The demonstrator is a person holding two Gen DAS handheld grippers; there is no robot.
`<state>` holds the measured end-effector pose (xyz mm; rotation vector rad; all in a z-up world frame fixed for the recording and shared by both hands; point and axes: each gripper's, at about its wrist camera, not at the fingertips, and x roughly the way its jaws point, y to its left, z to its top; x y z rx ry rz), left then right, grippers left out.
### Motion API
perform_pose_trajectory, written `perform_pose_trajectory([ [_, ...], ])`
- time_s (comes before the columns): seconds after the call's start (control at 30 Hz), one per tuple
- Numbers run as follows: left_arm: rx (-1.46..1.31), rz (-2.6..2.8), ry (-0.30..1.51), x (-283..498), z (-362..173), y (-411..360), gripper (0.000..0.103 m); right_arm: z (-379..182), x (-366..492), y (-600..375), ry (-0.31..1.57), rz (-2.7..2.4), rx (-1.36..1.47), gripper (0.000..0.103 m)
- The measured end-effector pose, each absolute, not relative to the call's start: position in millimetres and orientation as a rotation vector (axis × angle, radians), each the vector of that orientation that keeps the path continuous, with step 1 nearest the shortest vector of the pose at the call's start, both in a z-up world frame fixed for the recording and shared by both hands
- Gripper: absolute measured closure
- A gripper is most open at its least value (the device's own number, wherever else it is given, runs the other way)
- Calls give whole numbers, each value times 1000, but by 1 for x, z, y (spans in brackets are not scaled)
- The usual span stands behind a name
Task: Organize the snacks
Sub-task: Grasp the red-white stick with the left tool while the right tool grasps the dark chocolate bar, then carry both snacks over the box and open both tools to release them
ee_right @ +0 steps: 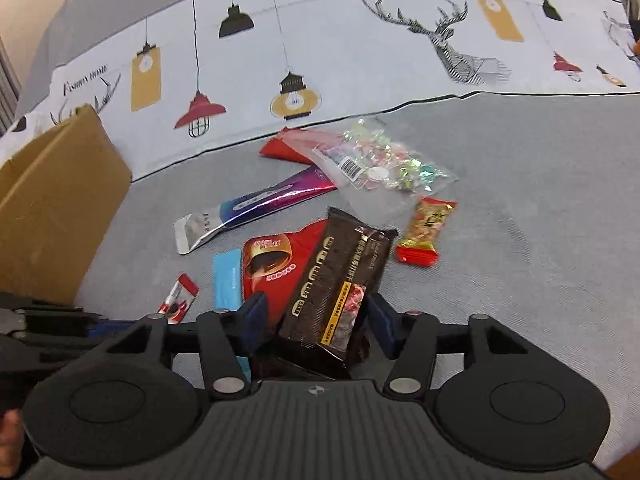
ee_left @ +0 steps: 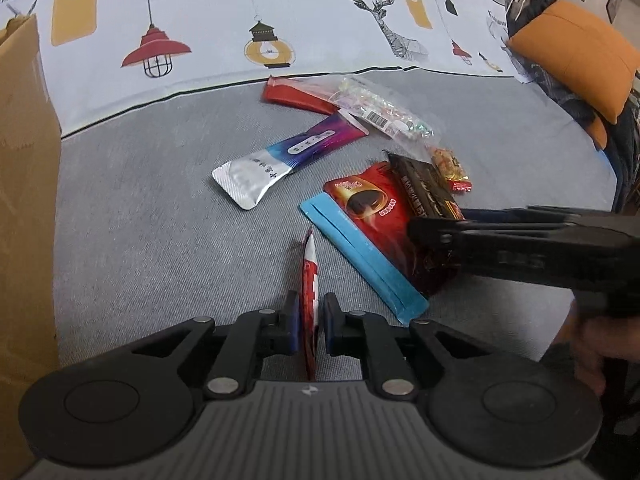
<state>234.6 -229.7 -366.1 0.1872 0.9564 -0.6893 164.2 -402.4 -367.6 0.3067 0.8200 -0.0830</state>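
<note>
left gripper pinches thin red-white sachet edge-on; right gripper sits wide round dark brown foil packet, not clamped yet. close squarely b4 lifting, then to brown cardboard box.

A printed cloth showing lamps and a stag's head is lying across the far part of the grey surface, while an orange cushion is resting at its right edge.
</note>
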Motion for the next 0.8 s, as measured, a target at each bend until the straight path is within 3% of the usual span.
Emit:
perform_pose_trajectory([
  [0.13, 200, -690, 946, 234, -367, -232, 90, -367, 168, -403, 821, -104, 277, 62],
  [0.3, 155, -677, 974, 239, -366, -228, 95, -360, 158, -405, 804, -150, 293, 62],
  [0.8, 123, -729, 931, 198, -330, -200, 96, -327, 95, -354, 736, -176, 244, 62],
])
